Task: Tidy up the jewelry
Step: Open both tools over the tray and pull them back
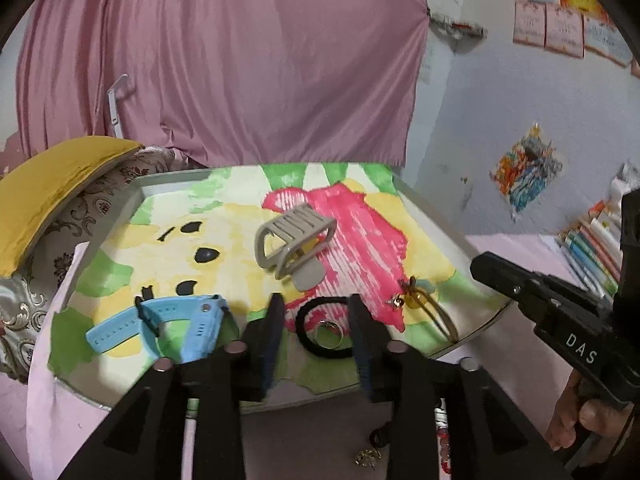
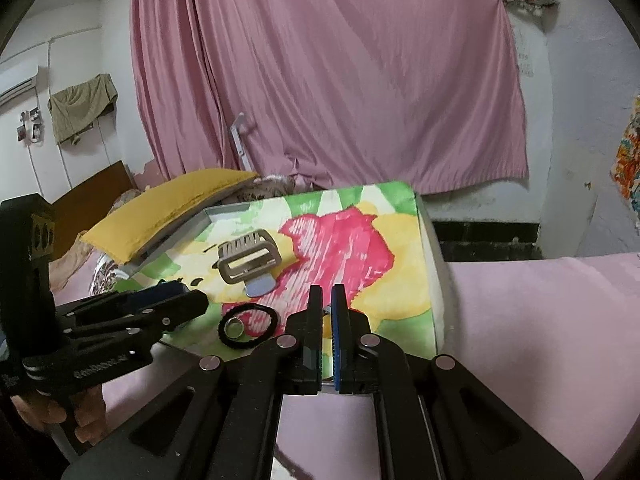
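A tray [image 1: 436,216] lined with painted paper holds a grey claw clip [image 1: 294,240], a blue watch strap [image 1: 160,322], a black hair tie [image 1: 324,330] with a silver ring [image 1: 328,334] inside it, and an amber hairpin [image 1: 428,306]. My left gripper [image 1: 316,308] is open above the hair tie. My right gripper [image 2: 327,300] is nearly shut at the tray's near edge; something small shows between its fingers, and I cannot tell what. The clip [image 2: 248,258], hair tie [image 2: 248,326] and ring [image 2: 234,328] also show in the right wrist view.
A yellow cushion [image 1: 52,184] lies left of the tray on patterned bedding. Pink sheet [image 2: 540,320] covers the surface to the right. A pink curtain [image 1: 240,60] hangs behind. Books [image 1: 592,248] stand at the far right. Small trinkets [image 1: 368,458] lie below the tray.
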`<move>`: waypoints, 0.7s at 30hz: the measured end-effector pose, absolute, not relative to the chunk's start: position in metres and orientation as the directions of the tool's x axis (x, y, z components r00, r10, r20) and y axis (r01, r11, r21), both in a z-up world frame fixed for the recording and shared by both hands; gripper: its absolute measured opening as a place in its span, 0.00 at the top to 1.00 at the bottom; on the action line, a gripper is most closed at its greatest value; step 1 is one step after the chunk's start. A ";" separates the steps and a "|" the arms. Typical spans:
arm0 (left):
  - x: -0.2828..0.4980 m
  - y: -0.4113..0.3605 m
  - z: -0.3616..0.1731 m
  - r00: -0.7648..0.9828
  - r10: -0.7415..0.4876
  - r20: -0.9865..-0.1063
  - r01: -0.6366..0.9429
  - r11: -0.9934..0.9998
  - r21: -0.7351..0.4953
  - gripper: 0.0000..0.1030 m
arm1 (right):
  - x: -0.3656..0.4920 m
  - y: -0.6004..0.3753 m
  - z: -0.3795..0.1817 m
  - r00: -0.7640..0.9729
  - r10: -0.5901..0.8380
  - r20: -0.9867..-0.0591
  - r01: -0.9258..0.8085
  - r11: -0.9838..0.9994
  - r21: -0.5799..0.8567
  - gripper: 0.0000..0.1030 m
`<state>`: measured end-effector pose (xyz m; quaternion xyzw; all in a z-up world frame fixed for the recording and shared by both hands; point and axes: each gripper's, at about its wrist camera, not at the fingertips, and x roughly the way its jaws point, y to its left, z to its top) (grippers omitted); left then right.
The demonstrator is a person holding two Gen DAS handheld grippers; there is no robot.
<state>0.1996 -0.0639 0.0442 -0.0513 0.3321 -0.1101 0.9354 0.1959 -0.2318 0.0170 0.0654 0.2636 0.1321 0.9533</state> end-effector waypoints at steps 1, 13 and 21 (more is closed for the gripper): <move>0.196 -0.061 0.047 0.766 -0.243 -0.596 0.168 0.969 -0.179 0.54 | 0.193 -0.233 0.018 0.831 0.285 -0.478 -0.217 0.957 0.193 0.94; 0.142 -0.037 0.074 0.886 -0.204 -0.417 0.133 0.972 -0.193 0.06 | 0.122 -0.241 0.050 0.944 0.215 -0.251 -0.185 0.973 0.135 0.29; 0.104 -0.028 0.081 0.921 -0.187 -0.342 0.126 0.973 -0.192 0.01 | 0.082 -0.239 0.055 0.963 0.206 -0.173 -0.192 0.977 0.091 0.04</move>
